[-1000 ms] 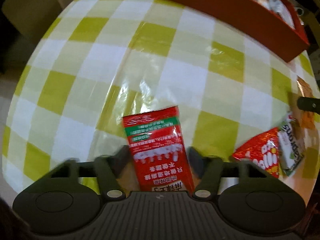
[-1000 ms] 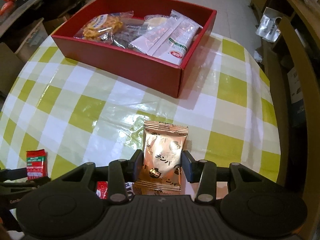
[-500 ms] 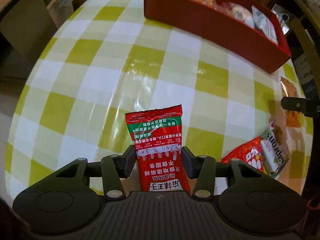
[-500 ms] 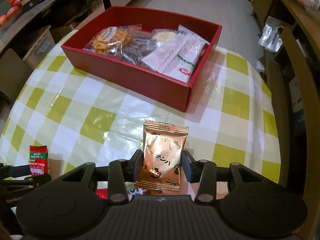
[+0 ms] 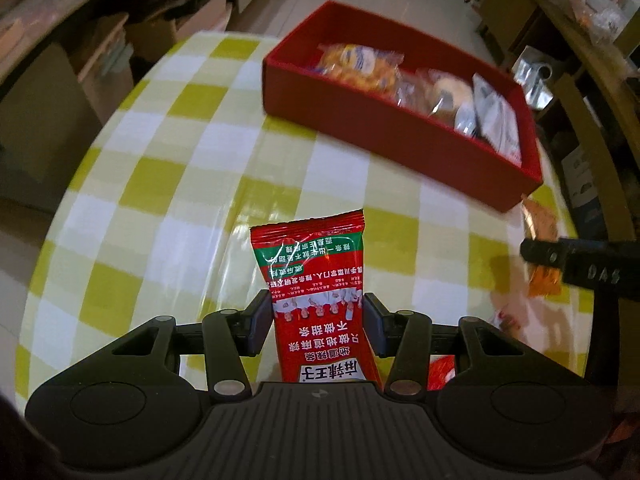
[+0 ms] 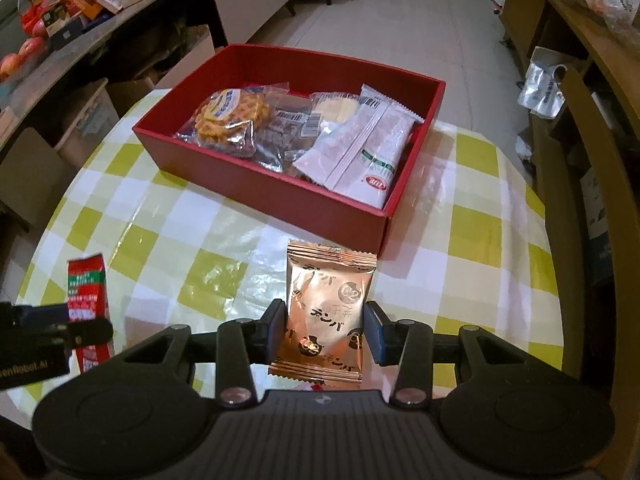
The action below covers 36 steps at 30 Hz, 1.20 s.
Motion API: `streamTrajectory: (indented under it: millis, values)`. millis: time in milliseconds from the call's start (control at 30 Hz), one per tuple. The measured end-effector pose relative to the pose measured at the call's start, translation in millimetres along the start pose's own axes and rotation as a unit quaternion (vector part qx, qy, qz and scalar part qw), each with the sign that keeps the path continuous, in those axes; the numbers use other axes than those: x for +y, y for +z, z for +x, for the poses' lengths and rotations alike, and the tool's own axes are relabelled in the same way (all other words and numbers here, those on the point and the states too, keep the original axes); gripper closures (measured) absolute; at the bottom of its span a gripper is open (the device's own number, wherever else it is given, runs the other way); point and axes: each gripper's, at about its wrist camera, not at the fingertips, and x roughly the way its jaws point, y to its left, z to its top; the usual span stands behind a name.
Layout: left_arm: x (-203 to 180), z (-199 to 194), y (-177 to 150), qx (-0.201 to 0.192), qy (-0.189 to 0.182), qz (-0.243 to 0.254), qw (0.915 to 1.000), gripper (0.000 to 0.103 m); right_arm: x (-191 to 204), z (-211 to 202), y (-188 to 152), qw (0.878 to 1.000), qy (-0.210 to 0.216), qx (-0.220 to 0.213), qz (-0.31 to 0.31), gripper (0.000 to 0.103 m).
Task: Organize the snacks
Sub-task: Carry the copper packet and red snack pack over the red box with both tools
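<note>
Both grippers have a snack packet each, red box sits further back on the counter.
Left wrist view: left gripper point(image 5: 316, 320) is clamped on a red foil snack packet point(image 5: 312, 280), lifted above the yellow-and-white checked counter point(image 5: 160, 184). Right wrist view: right gripper point(image 6: 325, 326) grips a shiny copper snack packet point(image 6: 328, 308), just short of the red cardboard box point(image 6: 280, 192) with wrapped snacks inside.

Glossy vinyl checked cloth point(image 6: 192, 240) covers the desk; a matt red cardboard box point(image 6: 256, 184) holds clear crinkly plastic wrappers; a shiny copper foil packet point(image 6: 326, 312) gleams.
</note>
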Motion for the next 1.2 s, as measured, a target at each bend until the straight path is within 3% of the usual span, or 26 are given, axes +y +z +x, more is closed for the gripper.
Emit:
streamTrajectory:
  millis: [667,1200]
  values:
    - [-25.7,-6.7,86.6,-0.064,-0.045,0.008,0.9969,0.047,-6.3,-3.1,51.6,0.998,0.012,-0.046,0.046,0.053]
    - [-47.5,17.5,144.1,-0.091,-0.024,0.036,0.9949,0.047,-21.4,23.9,95.3,0.996,0.013,-0.063,0.064,0.053]
